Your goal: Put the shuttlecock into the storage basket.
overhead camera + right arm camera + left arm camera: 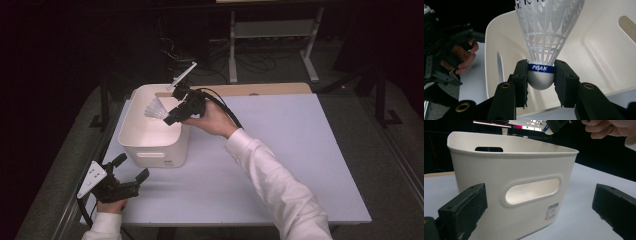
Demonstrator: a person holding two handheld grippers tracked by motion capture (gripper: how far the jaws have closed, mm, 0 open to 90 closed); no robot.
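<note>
One white shuttlecock (541,77) sits clamped by its cork in right hand-held gripper (541,82), over the white bin (150,150). Left hand-held gripper (131,172) rests w/ jaws spread, nothing in them, on desk (280,150) at bin's 7 o'clock.

White shuttlecock (543,37) with blue band, cream-white bin (499,170), pale lavender table (280,150), black jaws

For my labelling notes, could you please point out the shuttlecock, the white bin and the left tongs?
shuttlecock (540,80), right gripper view, rounded cork.
white bin (499,185), left gripper view, front wall.
left tongs (134,167), high view, between its tips.
</note>
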